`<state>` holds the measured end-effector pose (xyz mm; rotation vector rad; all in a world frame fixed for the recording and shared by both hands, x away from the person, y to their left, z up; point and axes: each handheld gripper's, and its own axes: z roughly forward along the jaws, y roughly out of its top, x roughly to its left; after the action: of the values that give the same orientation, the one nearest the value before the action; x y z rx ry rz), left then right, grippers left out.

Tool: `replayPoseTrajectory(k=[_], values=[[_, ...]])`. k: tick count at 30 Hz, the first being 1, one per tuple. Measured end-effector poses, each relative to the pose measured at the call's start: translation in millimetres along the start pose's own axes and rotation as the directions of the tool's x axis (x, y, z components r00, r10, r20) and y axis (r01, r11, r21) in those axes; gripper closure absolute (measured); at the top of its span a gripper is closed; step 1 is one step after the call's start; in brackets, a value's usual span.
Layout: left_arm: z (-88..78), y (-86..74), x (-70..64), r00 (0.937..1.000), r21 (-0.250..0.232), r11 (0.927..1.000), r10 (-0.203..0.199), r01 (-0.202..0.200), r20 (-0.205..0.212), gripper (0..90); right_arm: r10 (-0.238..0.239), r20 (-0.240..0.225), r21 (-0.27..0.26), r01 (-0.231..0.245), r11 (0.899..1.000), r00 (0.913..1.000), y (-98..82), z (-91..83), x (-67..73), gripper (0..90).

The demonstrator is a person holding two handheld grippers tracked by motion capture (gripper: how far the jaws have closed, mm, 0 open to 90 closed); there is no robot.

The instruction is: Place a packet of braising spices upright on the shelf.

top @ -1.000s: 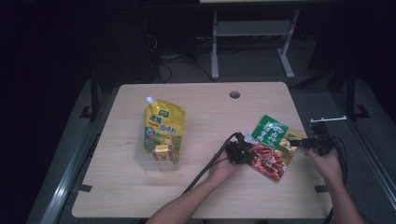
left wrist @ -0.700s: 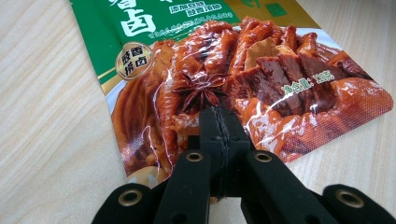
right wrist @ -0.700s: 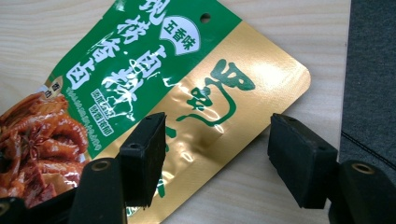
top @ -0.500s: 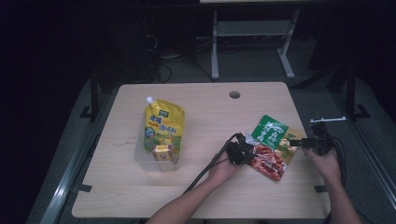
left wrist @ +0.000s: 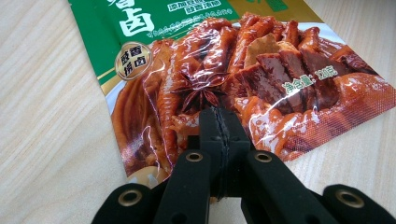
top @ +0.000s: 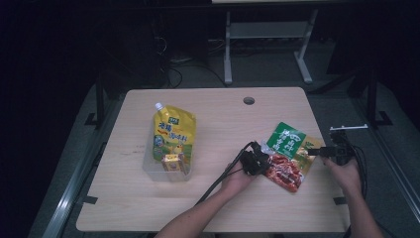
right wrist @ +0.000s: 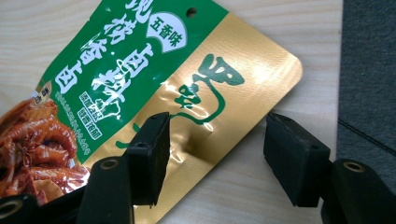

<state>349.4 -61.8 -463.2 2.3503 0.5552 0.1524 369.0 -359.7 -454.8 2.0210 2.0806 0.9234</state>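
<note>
A green and gold snack pouch [top: 289,156] printed with red braised meat lies flat at the table's right. My left gripper [top: 257,161] is at its left end. In the left gripper view its jaws [left wrist: 218,114] are shut together, tips lying over the pouch's [left wrist: 243,60] picture, with nothing seen between the pads. My right gripper [top: 317,151] is at the pouch's right edge. In the right gripper view it [right wrist: 219,128] is open and has just been closing a little. One jaw stands over the gold corner of the pouch [right wrist: 140,60], the other over bare table; neither pad presses on it.
A yellow spouted pouch [top: 173,131] lies at the table's left, its lower end in a clear box [top: 151,171] with a small yellow carton [top: 173,162]. A cable hole [top: 248,100] is at the back. The table's right edge [right wrist: 340,70] is close beside my right gripper.
</note>
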Motion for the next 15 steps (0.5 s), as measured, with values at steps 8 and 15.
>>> replayPoseTrajectory(k=[8, 15], values=[[0.1, 0.3, -0.5, 1.0, 0.004, 1.0, 0.002, -0.002, -0.003, 89.5, 0.005, -0.012, 0.008, -0.005, 1.0, 0.9999, -1.0, 0.2, -1.7, 43.4], [0.5, 0.5, -1.0, 0.9999, 0.003, 1.0, 0.006, -0.006, -0.008, 89.5, 0.013, -0.034, 0.012, -0.012, 1.0, 0.9993, -1.5, 0.7, -1.1, 44.5]])
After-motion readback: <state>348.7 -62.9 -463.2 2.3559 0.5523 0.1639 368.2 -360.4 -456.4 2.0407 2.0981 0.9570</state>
